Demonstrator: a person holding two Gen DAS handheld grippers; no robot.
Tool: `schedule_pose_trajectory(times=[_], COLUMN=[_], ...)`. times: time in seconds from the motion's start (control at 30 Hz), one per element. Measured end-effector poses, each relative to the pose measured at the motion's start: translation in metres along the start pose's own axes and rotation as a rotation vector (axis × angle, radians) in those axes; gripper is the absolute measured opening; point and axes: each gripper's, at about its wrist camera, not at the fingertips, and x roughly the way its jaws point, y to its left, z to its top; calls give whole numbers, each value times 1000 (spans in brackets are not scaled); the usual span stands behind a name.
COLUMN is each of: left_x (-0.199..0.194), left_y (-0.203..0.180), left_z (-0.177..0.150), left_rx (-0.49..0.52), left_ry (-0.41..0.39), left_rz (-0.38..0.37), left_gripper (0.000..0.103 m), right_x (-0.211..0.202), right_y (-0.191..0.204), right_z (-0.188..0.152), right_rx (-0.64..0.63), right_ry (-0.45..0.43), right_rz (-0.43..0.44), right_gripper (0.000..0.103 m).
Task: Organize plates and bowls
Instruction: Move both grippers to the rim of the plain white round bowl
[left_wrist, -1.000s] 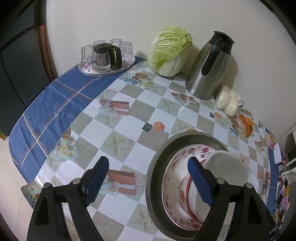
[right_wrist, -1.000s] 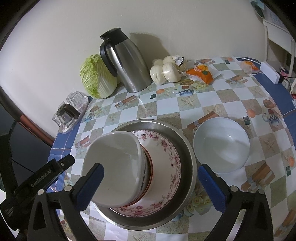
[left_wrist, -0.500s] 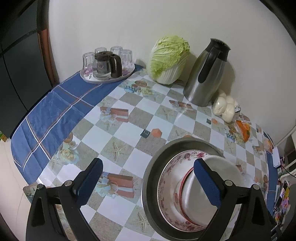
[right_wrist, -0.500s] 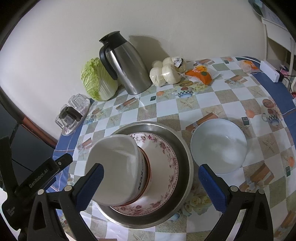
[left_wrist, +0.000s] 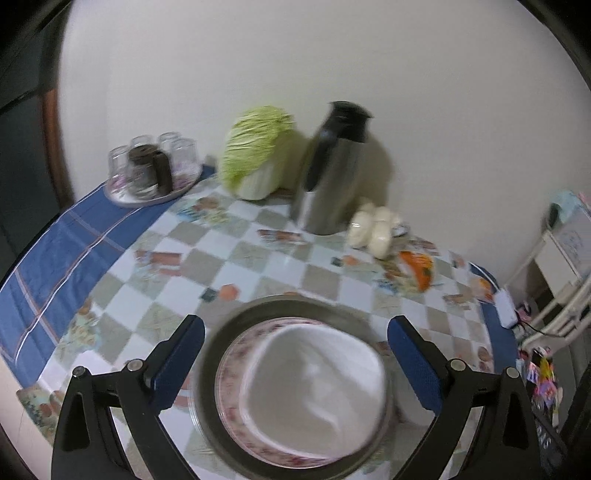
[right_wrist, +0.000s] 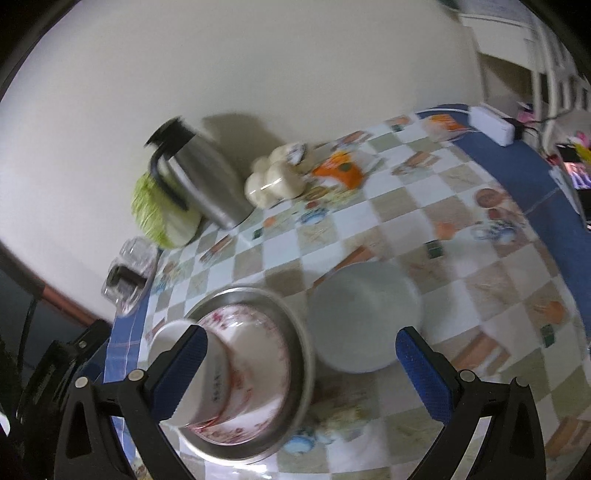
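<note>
A steel basin (left_wrist: 258, 306) (right_wrist: 236, 295) sits on the checked tablecloth with a floral plate (left_wrist: 229, 373) (right_wrist: 258, 332) inside it. A tall white bowl (left_wrist: 314, 380) (right_wrist: 221, 384) rests tilted on that plate. My left gripper (left_wrist: 295, 365) hovers over this stack, open wide, with the stack framed between its blue pads and nothing gripped. A second, empty white bowl (right_wrist: 364, 317) stands on the table just right of the basin. My right gripper (right_wrist: 303, 373) is open above the gap between basin and loose bowl, touching neither. Both views are blurred.
Along the back wall stand a steel thermos jug (left_wrist: 332, 173), a cabbage (left_wrist: 258, 155), a tray of glasses with a glass pot (left_wrist: 151, 173), a bag of buns (left_wrist: 373, 229) and an orange packet (left_wrist: 417, 266). A white power strip (right_wrist: 495, 125) lies at the table's right edge.
The left gripper drew back and swung right, so the stack now lies centred between its pads, and its jaws widened a little. The right gripper moved right and rolled toward the loose white bowl.
</note>
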Motion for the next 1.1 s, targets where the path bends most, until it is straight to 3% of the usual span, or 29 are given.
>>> schedule_pose_trajectory(times=[0.23,0.53,0.77,1.1], left_x=[5,31,54,81], left_y=[-48,-107,-139,-150], left_z=[-6,-24,-34,-39], left_rx=[104,224,329,352], left_ry=[-5,57,101,125], left_rz=[-74,-157,-117,-93], left_gripper=[100,100,100,99], right_x=[-15,-16,-4,28], right_y=[-56,-100,-108,-106], right_z=[17,28,28,23], right_rx=[99,158,152,94], right_ry=[-52,-67,-42,26], right_rz=[-67,-132,-153,-210], right_gripper=[103,103,103,103])
